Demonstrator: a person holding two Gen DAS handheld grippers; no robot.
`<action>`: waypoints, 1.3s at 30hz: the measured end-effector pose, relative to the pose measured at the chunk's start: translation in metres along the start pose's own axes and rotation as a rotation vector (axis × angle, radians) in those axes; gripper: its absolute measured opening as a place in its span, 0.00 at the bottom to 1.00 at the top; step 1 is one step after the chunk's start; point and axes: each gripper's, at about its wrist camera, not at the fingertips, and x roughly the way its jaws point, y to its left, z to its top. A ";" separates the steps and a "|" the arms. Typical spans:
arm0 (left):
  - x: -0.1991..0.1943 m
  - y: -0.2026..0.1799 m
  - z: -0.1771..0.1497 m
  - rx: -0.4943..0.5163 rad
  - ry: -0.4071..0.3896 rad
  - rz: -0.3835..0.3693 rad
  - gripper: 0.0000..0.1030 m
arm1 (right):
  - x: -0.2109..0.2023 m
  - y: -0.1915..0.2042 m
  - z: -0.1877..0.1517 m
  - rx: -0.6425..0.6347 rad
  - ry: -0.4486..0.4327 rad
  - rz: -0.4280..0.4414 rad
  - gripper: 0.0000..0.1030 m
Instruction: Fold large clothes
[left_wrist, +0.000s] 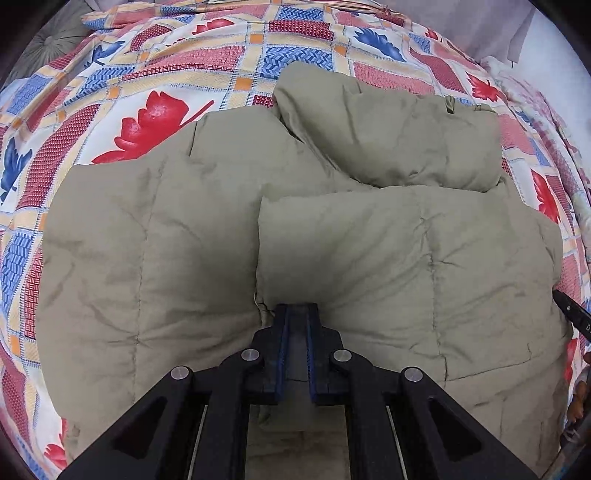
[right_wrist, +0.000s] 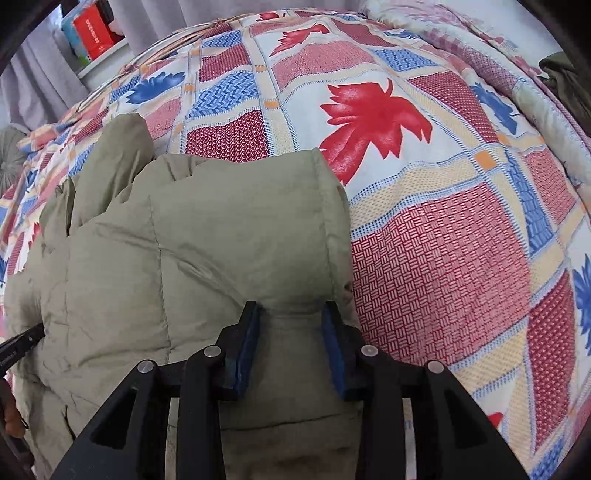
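Observation:
A large olive-green quilted puffer jacket lies on a bed; it also shows in the right wrist view. A folded flap lies over its right half, and a sleeve is folded across the top. My left gripper is shut on the near edge of that flap. My right gripper has its jaws around a bulge of the jacket's near right edge, pressing on the fabric. The tip of the right gripper shows at the left wrist view's right edge.
The bed is covered by a patchwork bedspread with red and blue leaves. A grey cushion lies at the far left. Curtains and a shelf with a red box stand behind the bed. A pale blanket lies at the right.

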 end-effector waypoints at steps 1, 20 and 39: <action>-0.001 0.001 0.000 -0.003 0.000 -0.004 0.10 | -0.007 0.001 -0.003 -0.022 -0.007 -0.026 0.44; -0.088 0.027 -0.061 -0.014 0.025 0.049 0.10 | -0.085 -0.006 -0.089 0.106 0.089 0.047 0.56; -0.114 0.035 -0.137 0.009 0.119 0.071 0.99 | -0.117 0.031 -0.151 0.168 0.203 0.128 0.60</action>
